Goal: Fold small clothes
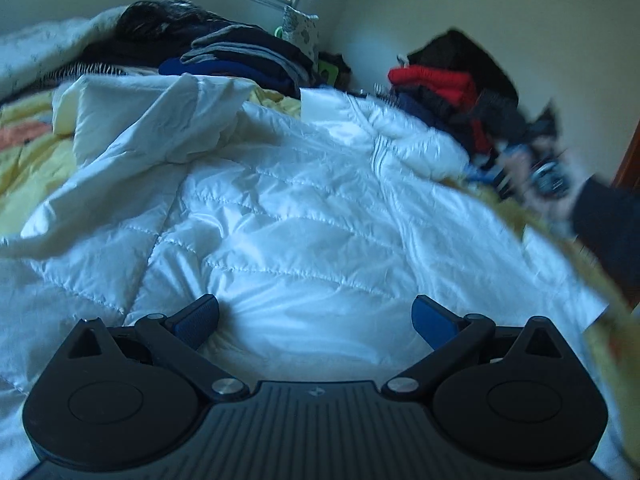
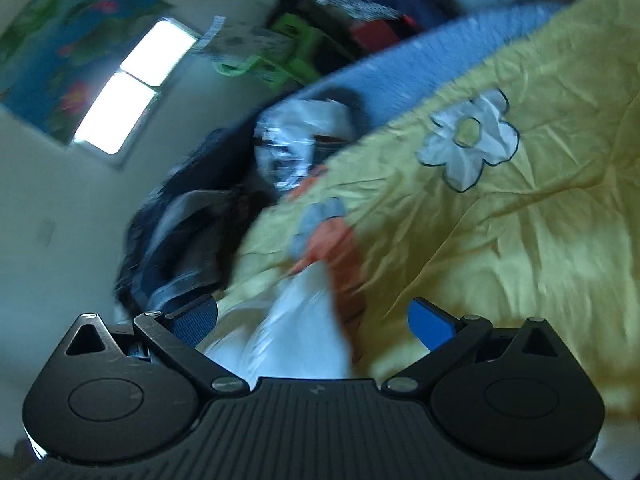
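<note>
A white quilted jacket (image 1: 280, 200) lies spread over the bed, its zip (image 1: 378, 156) running up the right half and a sleeve (image 1: 132, 128) folded across the upper left. My left gripper (image 1: 316, 320) hovers just above the jacket's lower part, open, with nothing between its blue pads. In the tilted, blurred right wrist view my right gripper (image 2: 312, 320) is open too. A white bit of the jacket (image 2: 296, 328) shows between and below its fingers, without being pinched. The right gripper (image 1: 548, 172) appears as a blur at the bed's right edge.
A yellow bedspread (image 2: 500, 240) with flower patches covers the bed. Folded dark clothes (image 1: 248, 56) are stacked at the far side. A heap of red and dark garments (image 1: 452, 88) sits by the right wall. A dark sleeve (image 1: 608, 224) enters from the right.
</note>
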Demonstrator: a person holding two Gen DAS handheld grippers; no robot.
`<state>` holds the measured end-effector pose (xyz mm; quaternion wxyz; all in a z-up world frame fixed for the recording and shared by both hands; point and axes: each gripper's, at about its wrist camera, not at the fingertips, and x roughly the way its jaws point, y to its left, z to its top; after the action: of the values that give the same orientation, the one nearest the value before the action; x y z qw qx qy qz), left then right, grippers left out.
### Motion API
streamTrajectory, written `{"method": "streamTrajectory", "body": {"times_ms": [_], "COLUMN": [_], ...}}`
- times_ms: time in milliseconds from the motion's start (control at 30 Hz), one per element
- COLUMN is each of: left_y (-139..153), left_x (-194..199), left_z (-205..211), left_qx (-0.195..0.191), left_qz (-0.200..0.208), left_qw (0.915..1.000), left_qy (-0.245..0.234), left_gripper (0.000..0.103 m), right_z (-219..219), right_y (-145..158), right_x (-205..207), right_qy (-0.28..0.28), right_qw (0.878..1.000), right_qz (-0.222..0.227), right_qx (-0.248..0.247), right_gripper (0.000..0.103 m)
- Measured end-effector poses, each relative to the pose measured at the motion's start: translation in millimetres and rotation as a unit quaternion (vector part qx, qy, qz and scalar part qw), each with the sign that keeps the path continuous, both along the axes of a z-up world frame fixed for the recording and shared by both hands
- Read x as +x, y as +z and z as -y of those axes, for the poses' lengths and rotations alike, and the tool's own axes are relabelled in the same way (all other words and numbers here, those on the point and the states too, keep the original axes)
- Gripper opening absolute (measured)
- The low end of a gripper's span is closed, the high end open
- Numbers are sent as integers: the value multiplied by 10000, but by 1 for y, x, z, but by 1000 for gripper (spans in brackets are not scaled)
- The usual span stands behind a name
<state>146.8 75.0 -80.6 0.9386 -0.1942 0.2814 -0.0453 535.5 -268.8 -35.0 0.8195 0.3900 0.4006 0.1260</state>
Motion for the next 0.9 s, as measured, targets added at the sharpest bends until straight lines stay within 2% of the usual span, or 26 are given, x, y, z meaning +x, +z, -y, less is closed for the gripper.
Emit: {"method": "streamTrajectory", "body": {"times_ms": [67,133,233,267,367,467,600,700,767,900], "left_y": [-1,-2,-2,-2,-3,-3,-2,-3,-3,-3], "left_x": [-1,-1,-1,-1,-1,-1,-1,-1,-1,-1], "left_z": [-6,-8,-9,-10,-12,-13,-12,-12,-12,-13], "left_qx": [-231,-318,-391,-417,-476,-502,-498,-507,-508,-497], "left_qz": [72,105,131,138,156,161,157,159,159,157], "left_qw": [9997,9994,9991,9990,9987,9986,9986,9986,9986,9986], "left_qy": [16,30,39,41,49,56,56,60,60,62], "left_gripper": [103,103,103,103,103,103,103,103,103,103], "right_z": [-4,-13,-28,-34,-50,-63,-74,-87,-87,-87], "right_y": [-21,-40,-57,-59,-56,-40,8,53,77,95], "right_x": [26,48,67,70,73,68,45,7,-33,-121], "right_qy": [85,398,704,788,1088,1188,1495,1993,2311,2781], "right_qw": [9992,9956,9898,9899,9895,9914,9838,9660,9499,9153], "right_qz": [-310,-588,-746,-647,-305,158,966,1633,2040,2596], "right_qx": [217,616,984,987,906,535,217,-237,-507,-1323], "right_gripper": [103,102,85,74,26,21,19,19,19,20]}}
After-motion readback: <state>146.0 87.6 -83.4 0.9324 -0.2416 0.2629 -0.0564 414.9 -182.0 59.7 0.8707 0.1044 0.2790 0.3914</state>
